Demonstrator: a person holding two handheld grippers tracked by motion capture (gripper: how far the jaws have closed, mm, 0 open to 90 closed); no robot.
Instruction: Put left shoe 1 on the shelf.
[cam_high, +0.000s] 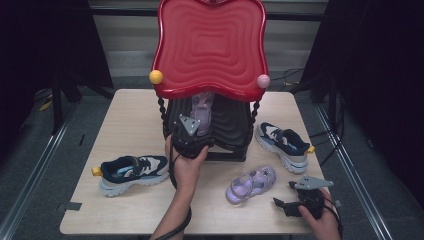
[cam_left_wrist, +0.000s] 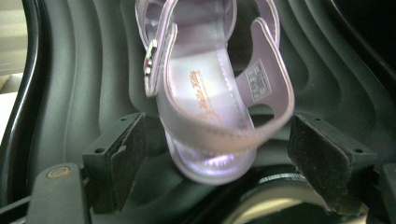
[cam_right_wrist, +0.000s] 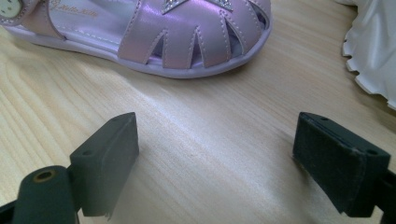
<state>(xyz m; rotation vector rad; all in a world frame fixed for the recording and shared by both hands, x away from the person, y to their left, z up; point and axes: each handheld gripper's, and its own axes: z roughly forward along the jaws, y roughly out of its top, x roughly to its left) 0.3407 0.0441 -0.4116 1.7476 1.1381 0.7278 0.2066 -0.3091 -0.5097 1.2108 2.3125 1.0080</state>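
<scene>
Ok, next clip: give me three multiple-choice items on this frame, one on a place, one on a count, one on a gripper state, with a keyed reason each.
1. Where does the purple sandal by the left gripper lie?
A. on the black shelf under the red top
B. on the floor
C. on top of a sneaker

2. How many sneakers are on the table?
A. one
B. two
C. four

3. How do the right gripper jaws stand?
A. clamped on a sandal
B. clamped on a sneaker
C. open over bare wood

Key: 1 A, its sole rests on the ribbed black surface; 2 B, the left sneaker and the right sneaker; 3 C, nothing lies between the pads, the second sandal lies beyond them.
</scene>
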